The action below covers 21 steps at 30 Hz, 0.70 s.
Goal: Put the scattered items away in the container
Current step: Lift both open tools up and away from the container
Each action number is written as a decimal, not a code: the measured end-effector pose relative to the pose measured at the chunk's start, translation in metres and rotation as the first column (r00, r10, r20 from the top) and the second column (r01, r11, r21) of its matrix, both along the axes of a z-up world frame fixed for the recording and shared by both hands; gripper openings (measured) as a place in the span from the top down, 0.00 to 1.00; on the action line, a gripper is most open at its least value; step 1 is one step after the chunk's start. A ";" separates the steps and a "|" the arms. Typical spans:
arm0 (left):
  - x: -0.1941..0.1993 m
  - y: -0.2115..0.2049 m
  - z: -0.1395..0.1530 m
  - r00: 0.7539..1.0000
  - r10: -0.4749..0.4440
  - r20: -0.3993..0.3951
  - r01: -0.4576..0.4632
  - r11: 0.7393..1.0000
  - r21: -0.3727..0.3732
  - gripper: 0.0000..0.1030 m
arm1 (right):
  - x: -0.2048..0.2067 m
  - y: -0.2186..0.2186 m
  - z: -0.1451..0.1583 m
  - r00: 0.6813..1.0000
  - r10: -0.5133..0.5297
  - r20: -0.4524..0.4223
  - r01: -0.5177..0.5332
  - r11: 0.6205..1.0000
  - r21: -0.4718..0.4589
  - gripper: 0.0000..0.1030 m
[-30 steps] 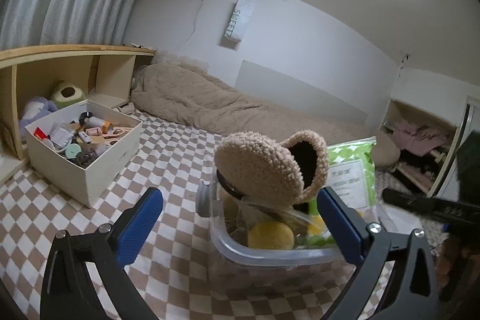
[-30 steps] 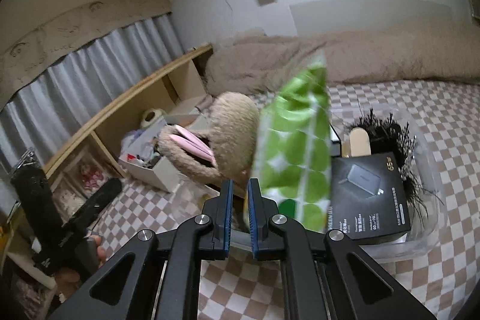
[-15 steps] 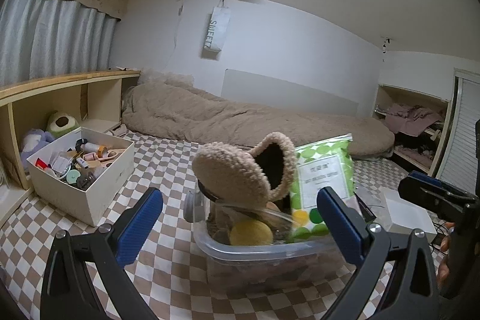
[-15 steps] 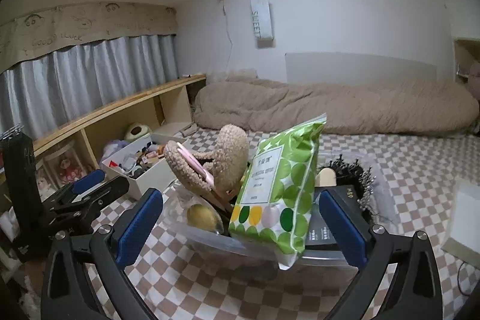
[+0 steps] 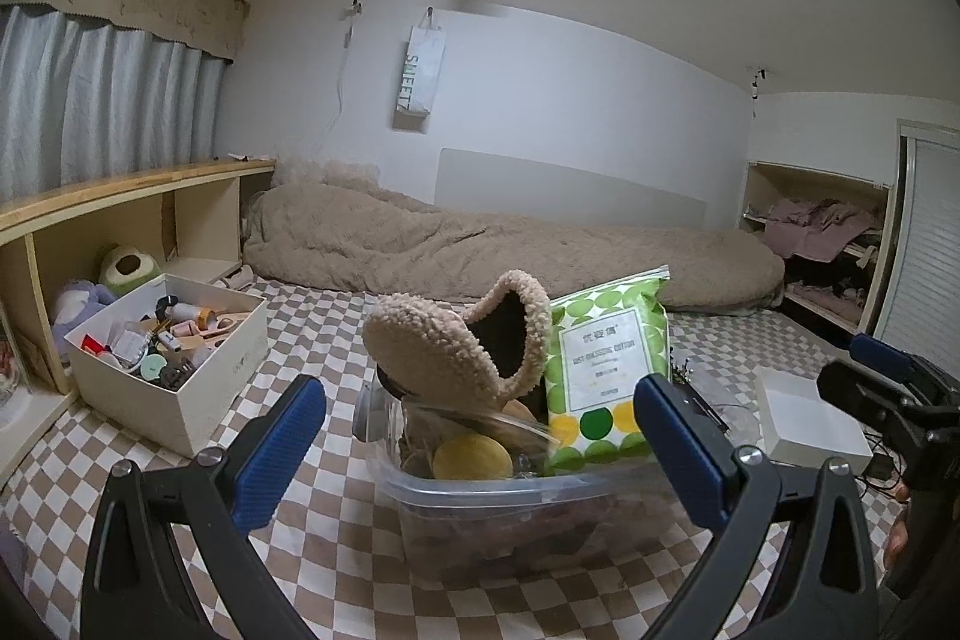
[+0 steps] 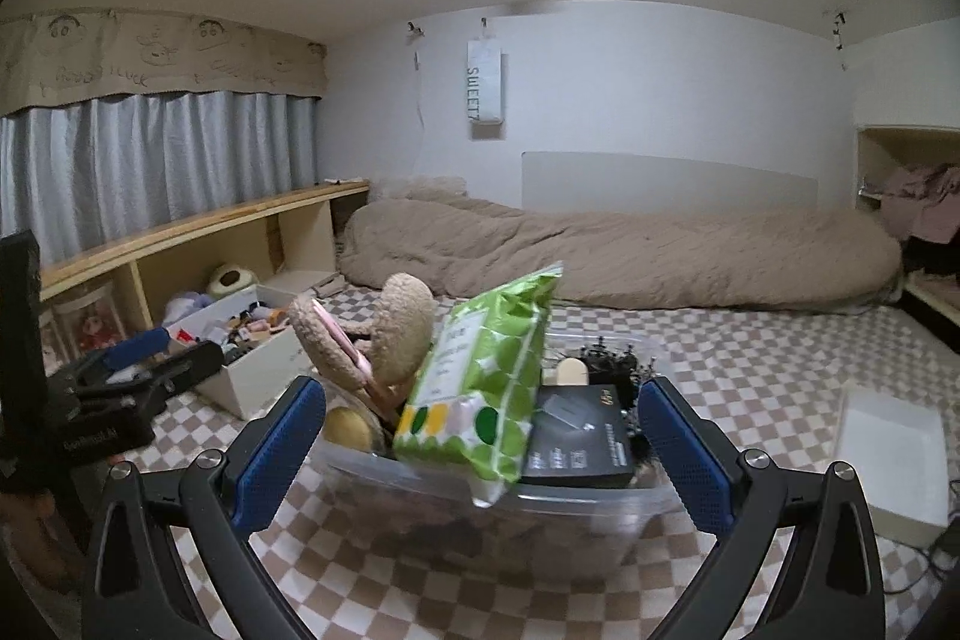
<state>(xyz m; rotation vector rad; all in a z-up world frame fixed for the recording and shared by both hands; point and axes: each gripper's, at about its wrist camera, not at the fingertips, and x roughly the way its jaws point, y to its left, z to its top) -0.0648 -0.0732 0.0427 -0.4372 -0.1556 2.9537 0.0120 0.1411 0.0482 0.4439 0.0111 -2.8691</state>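
My right claw [image 6: 483,451] stood wide open and empty, though a second before its fingers had been pinched together close in front of the green packet [image 6: 486,376]; I had let go and drawn back. My left claw [image 5: 480,442] was spread just as wide, holding nothing, as it had been throughout. I took that to mean the packet was delivered and the tidying was nearly done, if not finished. At twelve o'clock from both claws sat the clear tub [image 5: 480,490] on the checked mat [image 5: 336,568], heaped past its rim: a fuzzy slipper [image 5: 462,340] perched on top, the packet leaning upright beside it, a yellow ball [image 5: 471,457] low inside, and a black box [image 6: 579,445] toward three o'clock. At ten o'clock stood a white box [image 5: 174,400] of small clutter.
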 end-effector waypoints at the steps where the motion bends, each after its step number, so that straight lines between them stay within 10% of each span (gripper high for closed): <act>1: 0.001 0.002 0.000 1.000 0.003 0.000 -0.003 1.000 -0.007 0.00 | 0.002 0.002 -0.001 1.000 -0.011 -0.002 0.011 1.000 0.009 0.00; 21: 0.022 0.010 -0.015 0.995 0.098 0.028 -0.096 0.993 -0.062 0.00 | 0.028 0.035 -0.016 0.995 -0.100 -0.026 0.100 0.995 0.003 0.00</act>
